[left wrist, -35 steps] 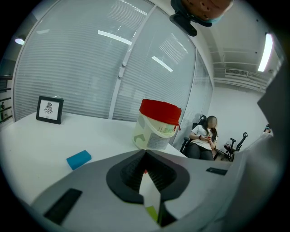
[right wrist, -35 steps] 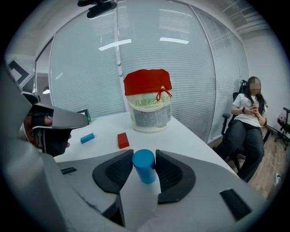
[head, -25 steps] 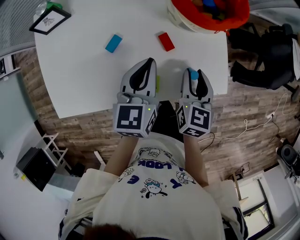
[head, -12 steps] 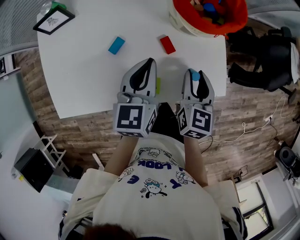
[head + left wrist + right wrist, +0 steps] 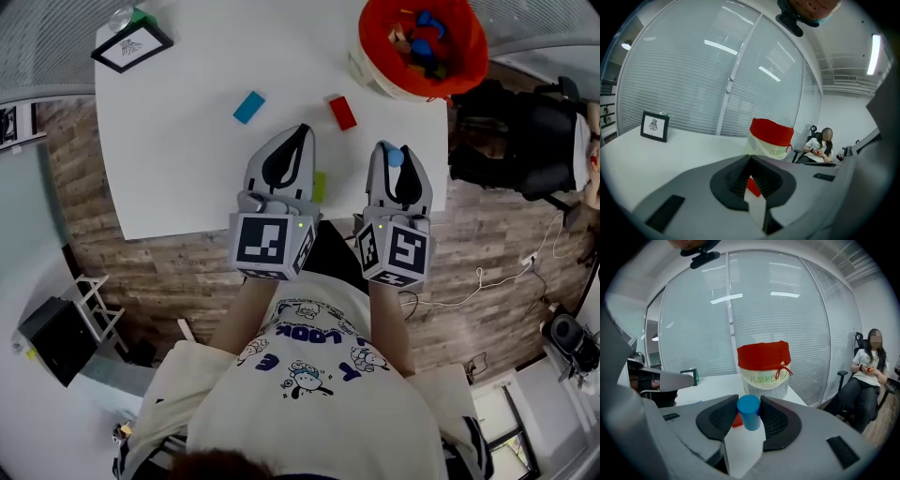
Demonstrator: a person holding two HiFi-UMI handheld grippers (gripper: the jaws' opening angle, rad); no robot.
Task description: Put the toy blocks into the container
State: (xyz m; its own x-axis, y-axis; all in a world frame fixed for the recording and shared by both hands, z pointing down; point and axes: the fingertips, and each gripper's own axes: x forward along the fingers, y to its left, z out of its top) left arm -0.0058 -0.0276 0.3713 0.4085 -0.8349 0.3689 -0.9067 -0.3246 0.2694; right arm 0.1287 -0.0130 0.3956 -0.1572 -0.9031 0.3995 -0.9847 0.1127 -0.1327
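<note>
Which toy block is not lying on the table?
The blue cylinder: the fingers of the right gripper hold it above the table. The red block and the flat blue block lie on it.

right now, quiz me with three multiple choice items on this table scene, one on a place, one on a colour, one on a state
1. The picture frame stands: A at the table's far left corner; B at its near edge; C on the floor.
2. The right hand-held gripper's cylinder is: A yellow; B blue; C red.
3. The bucket is: A tipped over; B lidded; C upright and open.
Answers: A, the head view shows it there; B, that gripper's view shows blue; C, blocks show inside it.
</note>
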